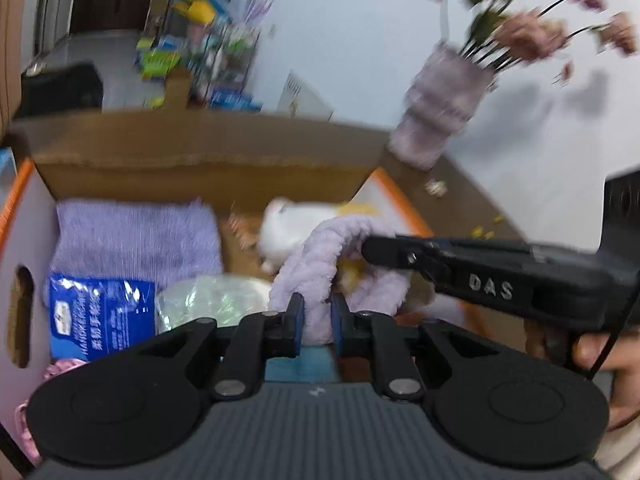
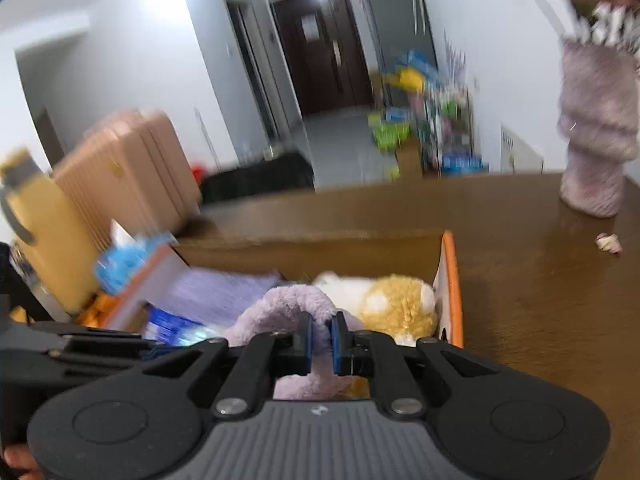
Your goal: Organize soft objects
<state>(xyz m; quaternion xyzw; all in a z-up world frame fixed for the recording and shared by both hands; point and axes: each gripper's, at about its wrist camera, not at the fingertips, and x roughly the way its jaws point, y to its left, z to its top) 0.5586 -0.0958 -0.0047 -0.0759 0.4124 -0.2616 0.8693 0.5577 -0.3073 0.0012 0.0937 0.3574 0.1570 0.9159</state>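
Left gripper [image 1: 316, 316] jaws pinched lilac plush piece [image 1: 320, 264] at one end; right gripper [image 2: 322, 338] jaws pinched same piece at other end. Plush piece hung looped between them over open cardboard box [image 1: 200, 168] on brown surface [image 2: 540, 300]. Inside box: folded purple towel [image 1: 136, 236], white-and-yellow plush toy [image 2: 384, 300], blue packet [image 1: 100, 312].

light: bright, even, indoor | shadows: soft, behind pink flowers in fuzzy lilac vase [image 1: 444, 100] at 2 o'clock | blur: strong motion smear | edges: fisheye-bent, dark corners
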